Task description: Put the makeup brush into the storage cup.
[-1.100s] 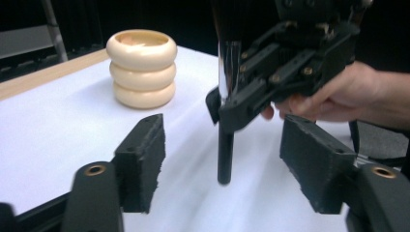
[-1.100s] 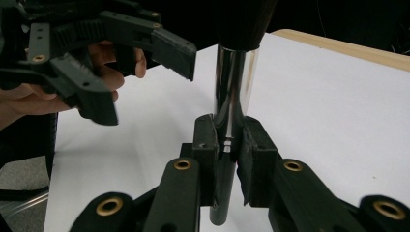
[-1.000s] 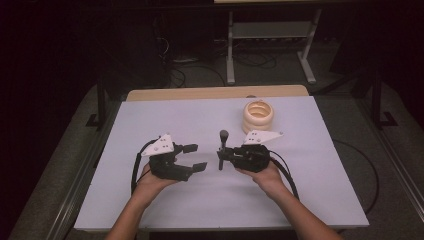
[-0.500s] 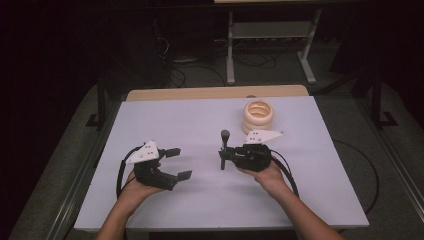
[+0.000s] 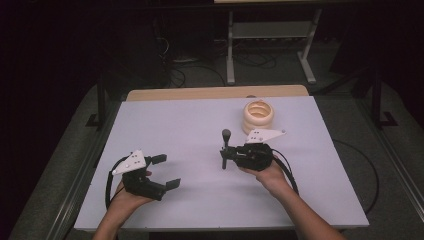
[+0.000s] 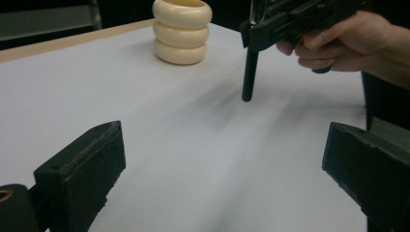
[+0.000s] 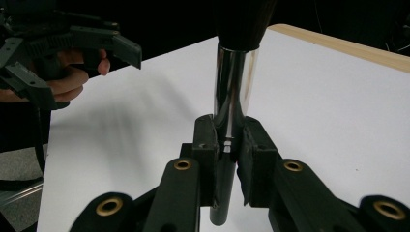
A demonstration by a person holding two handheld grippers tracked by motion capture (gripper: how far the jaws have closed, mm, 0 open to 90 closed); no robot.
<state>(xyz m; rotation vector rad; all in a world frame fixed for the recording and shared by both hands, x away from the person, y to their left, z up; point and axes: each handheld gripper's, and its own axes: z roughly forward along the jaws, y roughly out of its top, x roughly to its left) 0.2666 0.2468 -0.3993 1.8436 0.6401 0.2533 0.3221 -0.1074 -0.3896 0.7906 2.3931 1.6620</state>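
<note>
A brush point(image 5: 226, 148) is clamped by the right gripper point(image 5: 224, 156), whose jaws are closed tight on the handle just below the chrome ferrule point(image 7: 235, 82). The brush is held upright near the middle of the table point(image 5: 190, 125), bristles up, with its lower tip at or just above the surface; contact cannot be told. The left gripper point(image 5: 167, 171) is held with its jaws spread wide and nothing between them, low over the table's near left part.

A cream holder point(image 5: 259, 115) of three stacked rings is seen standing on the far right part of the table, just beyond the right gripper and apart from the brush. Open white surface is left between the two grippers, which are well apart, and across the whole far left of the table. The left gripper is placed near the left edge and near the front edge; a wooden strip point(image 5: 215, 93) is shown along the far edge.

Counted: two grippers, one brush, one holder.
</note>
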